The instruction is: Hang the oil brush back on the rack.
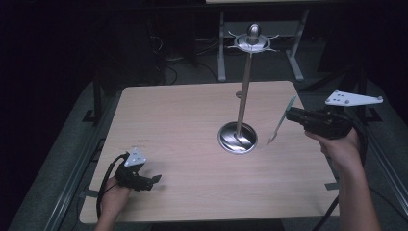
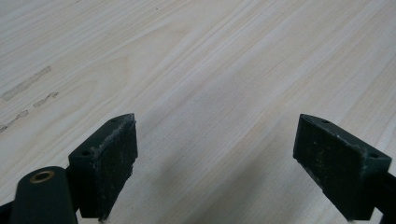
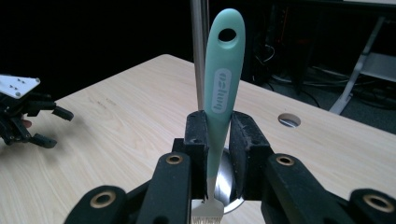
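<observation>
Forearms reach in from the near edge onto a pale wooden surface [image 1: 183, 115].
On it a tall metal stand [image 1: 243, 91] rises from a round base; the right claw [image 3: 218, 154] – raised just right of the stand – pinches a mint-green brush [image 3: 222, 88] by its handle, and the left claw [image 2: 217, 158] rests spread wide near the front-left corner.

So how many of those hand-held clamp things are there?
2. The left gripper sits open and empty over the table's near-left corner. The right gripper, at the far right, clamps a mint-green brush beside the metal stand.
</observation>
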The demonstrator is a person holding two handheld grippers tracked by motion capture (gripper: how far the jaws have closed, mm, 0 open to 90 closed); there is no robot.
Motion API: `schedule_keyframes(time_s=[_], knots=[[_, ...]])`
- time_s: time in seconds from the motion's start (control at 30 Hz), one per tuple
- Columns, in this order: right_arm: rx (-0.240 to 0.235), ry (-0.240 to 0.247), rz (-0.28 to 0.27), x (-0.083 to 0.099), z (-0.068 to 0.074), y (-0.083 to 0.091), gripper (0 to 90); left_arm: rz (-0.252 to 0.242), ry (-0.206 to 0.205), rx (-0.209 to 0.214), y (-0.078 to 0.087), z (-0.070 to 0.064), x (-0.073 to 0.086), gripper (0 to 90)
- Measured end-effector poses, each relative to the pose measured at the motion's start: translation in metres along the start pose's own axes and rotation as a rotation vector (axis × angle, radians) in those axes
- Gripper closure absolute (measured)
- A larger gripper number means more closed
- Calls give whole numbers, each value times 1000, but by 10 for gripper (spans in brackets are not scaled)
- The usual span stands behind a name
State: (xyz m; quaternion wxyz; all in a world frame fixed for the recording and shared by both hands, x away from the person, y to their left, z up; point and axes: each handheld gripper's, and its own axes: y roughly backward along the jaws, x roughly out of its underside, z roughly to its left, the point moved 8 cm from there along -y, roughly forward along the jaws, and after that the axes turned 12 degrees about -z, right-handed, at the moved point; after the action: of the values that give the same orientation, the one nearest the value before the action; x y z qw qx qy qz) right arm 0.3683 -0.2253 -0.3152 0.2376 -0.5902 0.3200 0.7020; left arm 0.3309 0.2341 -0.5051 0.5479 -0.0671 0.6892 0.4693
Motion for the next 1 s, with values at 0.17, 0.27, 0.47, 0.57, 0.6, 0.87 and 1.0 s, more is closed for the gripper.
schedule_keyframes(time_s=[0.17, 0.27, 0.47, 0.57, 0.6, 0.87, 1.0], knots=[[-5, 7, -21, -11, 1, -1, 771, 2, -8, 0, 0, 1, 0, 134], [-6, 11, -29, -17, 1, -2, 771, 2, -9, -1, 0, 1, 0, 134], [-10, 26, -42, -31, 4, -4, 771, 1, -6, 0, 0, 1, 0, 134], [-8, 31, -51, -39, 3, -4, 771, 1, -6, 0, 0, 1, 0, 134], [-11, 28, -56, -42, 3, -5, 771, 1, -7, 0, 0, 1, 0, 134], [-22, 45, -81, -63, 5, -7, 771, 0, -6, 0, 0, 0, 0, 134], [-32, 52, -86, -75, 6, -10, 771, 1, 1, 1, 0, 0, 0, 134]])
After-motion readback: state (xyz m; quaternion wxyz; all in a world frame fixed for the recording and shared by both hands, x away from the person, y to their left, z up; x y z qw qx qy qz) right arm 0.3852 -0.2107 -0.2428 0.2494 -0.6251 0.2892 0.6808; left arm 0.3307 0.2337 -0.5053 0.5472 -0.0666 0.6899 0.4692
